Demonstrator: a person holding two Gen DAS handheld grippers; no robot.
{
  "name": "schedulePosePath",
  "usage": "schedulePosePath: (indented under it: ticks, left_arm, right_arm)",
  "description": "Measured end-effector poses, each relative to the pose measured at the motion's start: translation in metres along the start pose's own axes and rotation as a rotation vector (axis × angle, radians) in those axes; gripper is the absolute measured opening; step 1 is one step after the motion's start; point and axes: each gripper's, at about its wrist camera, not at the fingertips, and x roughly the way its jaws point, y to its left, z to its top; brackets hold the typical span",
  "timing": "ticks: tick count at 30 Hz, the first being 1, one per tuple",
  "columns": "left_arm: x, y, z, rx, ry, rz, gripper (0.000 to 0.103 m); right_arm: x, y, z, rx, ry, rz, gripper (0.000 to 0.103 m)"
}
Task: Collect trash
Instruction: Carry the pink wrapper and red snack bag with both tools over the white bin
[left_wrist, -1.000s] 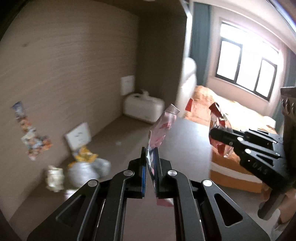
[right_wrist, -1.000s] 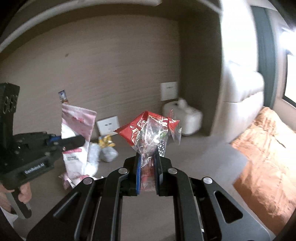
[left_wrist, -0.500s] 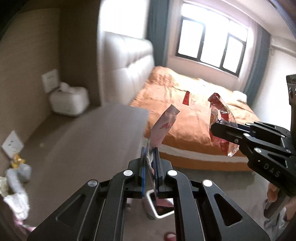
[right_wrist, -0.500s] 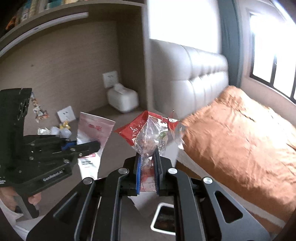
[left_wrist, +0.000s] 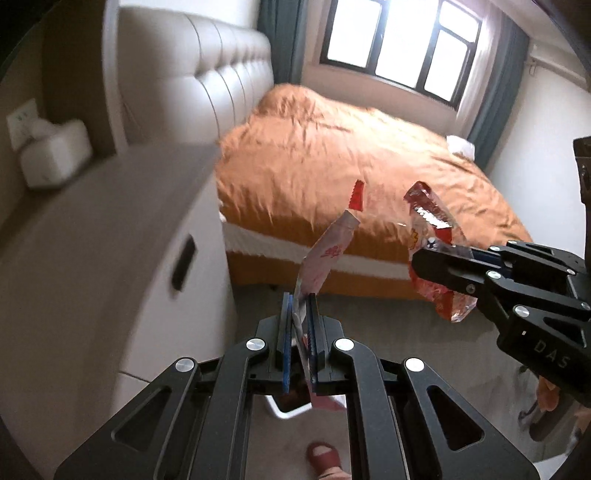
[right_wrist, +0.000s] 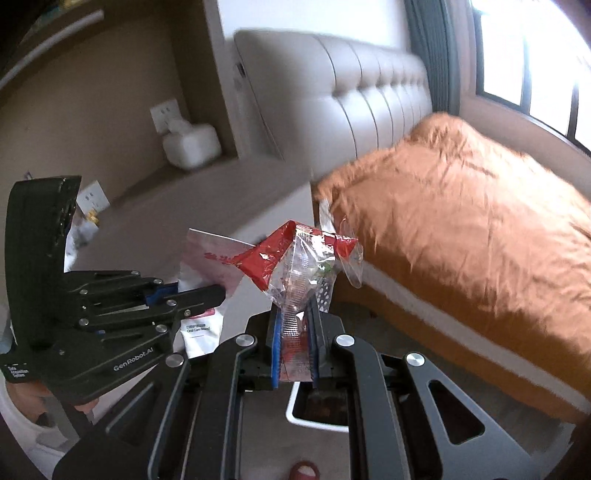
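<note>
Left tongs (left_wrist: 298, 321) pinch a pink-and-white packet (left_wrist: 325, 258); right tongs (right_wrist: 294, 332) pinch a clear-and-red wrapper (right_wrist: 306, 266). Both are held above a white bin (right_wrist: 317, 419) on the floor, beside an orange bed (right_wrist: 461, 221).

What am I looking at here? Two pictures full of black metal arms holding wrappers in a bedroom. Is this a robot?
No robot: a person holds a two-fingered gripper in each hand, and each has a wide-angle camera looking along its fingers. One picture comes from the left gripper, which is shut on a pink and white packet. The other comes from the right gripper, shut on a red and clear wrapper. Each camera also sees the other gripper from the side. Below both, on the floor, stands a white bin, partly hidden. Behind are a bed with an orange cover and a counter bearing a white tissue box.
</note>
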Motion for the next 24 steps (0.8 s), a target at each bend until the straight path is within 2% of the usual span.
schedulePosePath:
  ticks: [3,10,15,19,24]
  left_arm:
    - [0.043,-0.001,-0.015,0.006,0.04,0.002,0.007]
    - [0.174,0.003,-0.083,0.02,0.165,-0.021,0.007]
    - [0.252,0.014,-0.127,0.007,0.246,-0.016,0.007]
    - [0.3,0.018,-0.151,-0.014,0.289,-0.016,0.007]
    - [0.35,0.026,-0.175,-0.044,0.329,-0.022,0.007]
  right_arm:
    - [0.041,-0.018,-0.026,0.012,0.05,0.012,0.013]
    - [0.148,-0.055,-0.088,0.046,0.161,0.021,0.013]
    - [0.224,-0.078,-0.136,0.042,0.249,0.02,0.013]
    - [0.277,-0.093,-0.174,0.05,0.316,0.028,0.013]
    - [0.318,-0.104,-0.204,0.074,0.353,0.054,0.013]
